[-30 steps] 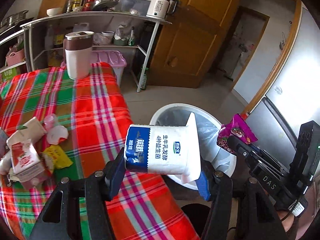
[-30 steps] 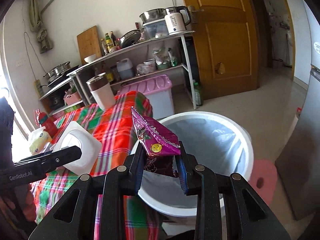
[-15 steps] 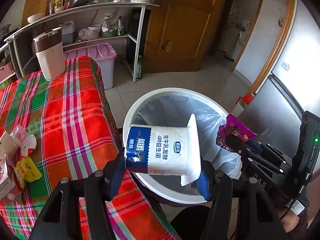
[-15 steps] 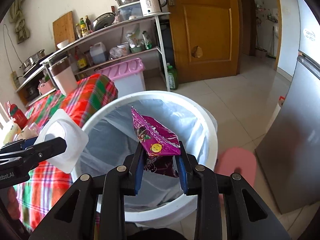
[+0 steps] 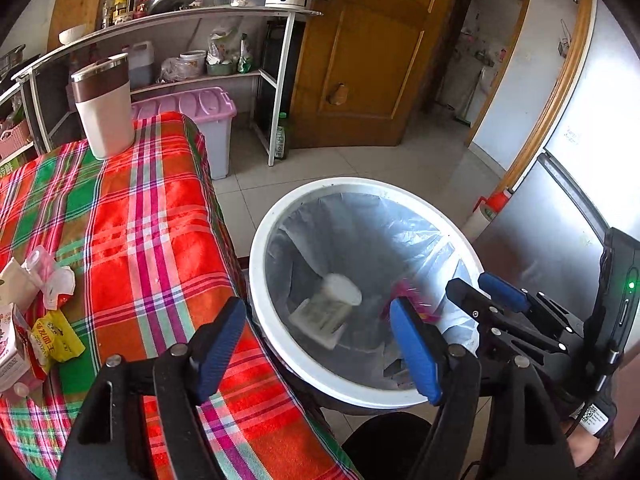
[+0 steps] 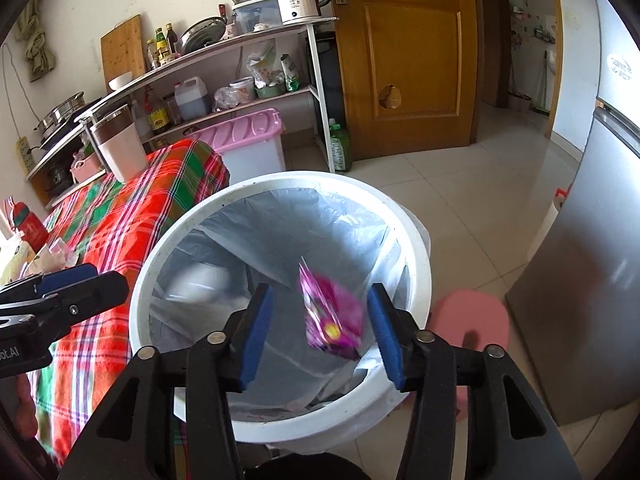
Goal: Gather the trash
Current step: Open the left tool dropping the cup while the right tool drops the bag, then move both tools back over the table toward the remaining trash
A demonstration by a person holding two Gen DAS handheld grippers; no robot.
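both grippers over the white trash bin, jaws opening on each, nothing pressed between the pads. left gripper is spread wide and empty; the white yogurt cup is blurred, inside the bin's liner, dropping or just landed (can't tell which). right gripper is also apart; the purple snack wrapper sits loose in the gap between its blue pads, blurred, touching neither as far as i can see, above the bin mouth on the near-right side.

doing the release well, my read: hold both hands steady over the opening until each piece is clearly below the rim. the wrapper is light and close to the rim edge, so it could drift or catch on the bag fold; keep the jaws spreading rather than pulling away early. don't knock the rim with the fingers.

counts: bin 1, cup in bin 1, wrapper 1, grippers 2. leftover trash on the plaid tablecloth at the left edge: a yellow packet, a red and white carton, clear plastic bits, roughly four or five pieces, partly cut off so not exact. one brown-topped tumbler on the table, not trash i'd guess.
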